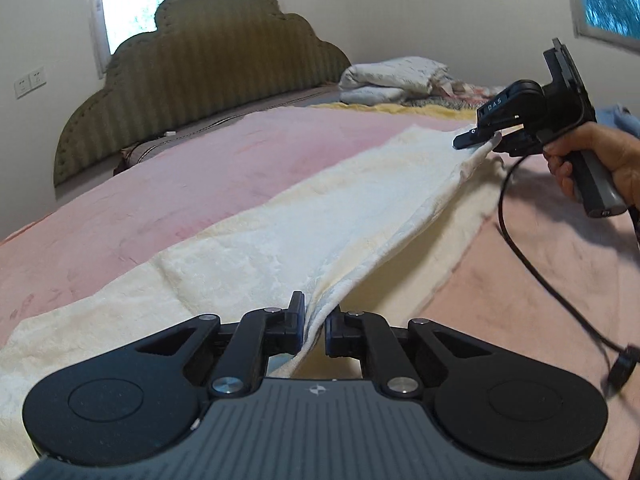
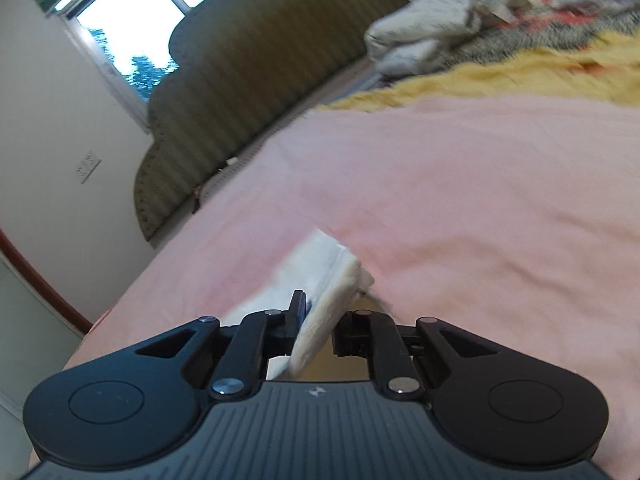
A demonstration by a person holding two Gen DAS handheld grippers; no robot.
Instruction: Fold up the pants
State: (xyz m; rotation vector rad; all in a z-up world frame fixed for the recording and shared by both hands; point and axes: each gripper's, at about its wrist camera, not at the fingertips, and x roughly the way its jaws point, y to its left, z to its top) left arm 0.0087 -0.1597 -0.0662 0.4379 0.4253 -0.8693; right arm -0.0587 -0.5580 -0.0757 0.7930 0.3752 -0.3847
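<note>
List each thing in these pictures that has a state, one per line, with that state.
Cream fleece pants: one edge lifted off the pink bedspread, stretched between both grippers.
Left gripper: shut on the pants.
Right gripper: shut on the pants.
White quilt: folded by the headboard.

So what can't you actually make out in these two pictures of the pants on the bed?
- Left wrist view: the cream pants run off the lower left edge; the left tongs cover their near end.
- Left wrist view: the person is cut off by the right edge, only the hand shows.
- Right wrist view: motion blur smears the bedding pile; the right tongs hide most of the pants.
</note>
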